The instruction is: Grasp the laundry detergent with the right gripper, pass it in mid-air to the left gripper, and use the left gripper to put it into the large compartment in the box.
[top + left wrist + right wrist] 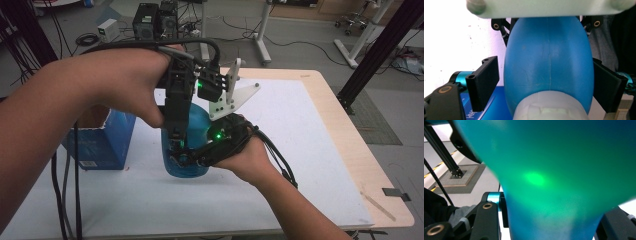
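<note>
A blue translucent bottle (199, 124) stands upright on the white table top (310, 165). My left gripper (176, 150) comes down on it from above. In the left gripper view the bottle (549, 65), with a white neck nearest the camera, sits between my left gripper's (544, 62) jaws; a thin gap shows at the left pad (484, 80), so it is open. My right gripper (187, 159) reaches in from the right, low on the bottle, and is shut on it. The right gripper view has the bottle (554, 170) wedged between my right gripper's (551, 220) jaws, lit green.
A blue cardboard box (100, 142) stands on the table just left of the bottle. A thin wooden stick (377, 205) lies near the front right corner. Beyond the far edge are computer cases (150, 20) and cables on the floor; a black frame post (385, 50) rises at the right.
</note>
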